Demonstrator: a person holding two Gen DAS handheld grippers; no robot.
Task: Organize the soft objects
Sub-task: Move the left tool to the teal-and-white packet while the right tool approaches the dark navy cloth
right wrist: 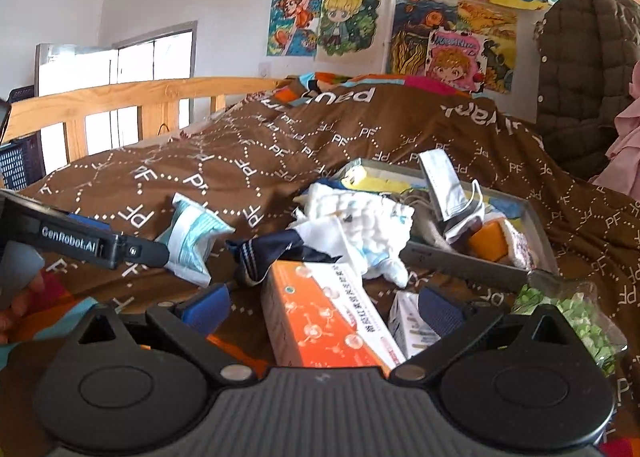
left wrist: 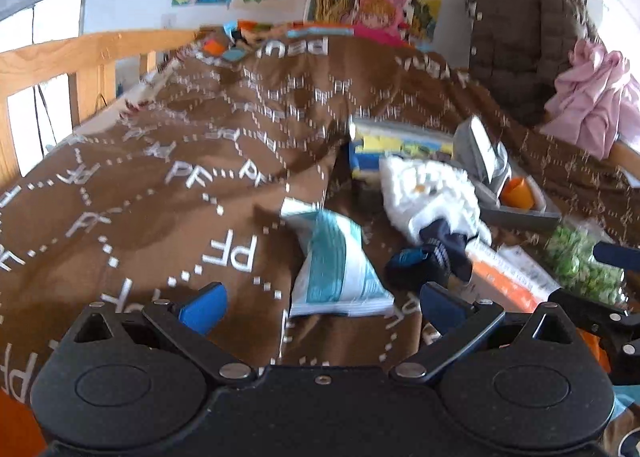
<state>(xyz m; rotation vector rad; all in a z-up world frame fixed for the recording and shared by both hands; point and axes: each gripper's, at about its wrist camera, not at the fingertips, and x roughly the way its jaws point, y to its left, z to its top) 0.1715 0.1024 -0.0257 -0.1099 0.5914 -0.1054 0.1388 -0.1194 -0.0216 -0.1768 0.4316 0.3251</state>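
A white quilted cloth [left wrist: 430, 193] [right wrist: 360, 217] lies crumpled on the brown bedspread [left wrist: 140, 197], partly over a navy sock [left wrist: 436, 253] [right wrist: 264, 253]. A teal-and-white soft packet [left wrist: 338, 265] [right wrist: 192, 237] lies to its left. My left gripper [left wrist: 320, 307] is open and empty, just in front of the packet. My right gripper [right wrist: 324, 309] is open and empty, its fingers either side of an orange box [right wrist: 324, 317]. The left gripper also shows at the left of the right wrist view [right wrist: 100, 245].
A grey tray [right wrist: 472, 261] [left wrist: 520, 213] holds an orange item, a silver pouch and papers. A bag of green pieces [right wrist: 572, 321] [left wrist: 576, 261] lies at right. A wooden bed rail [right wrist: 120, 101] runs behind. A brown jacket [right wrist: 580, 77] and pink cloth [left wrist: 596, 97] hang at right.
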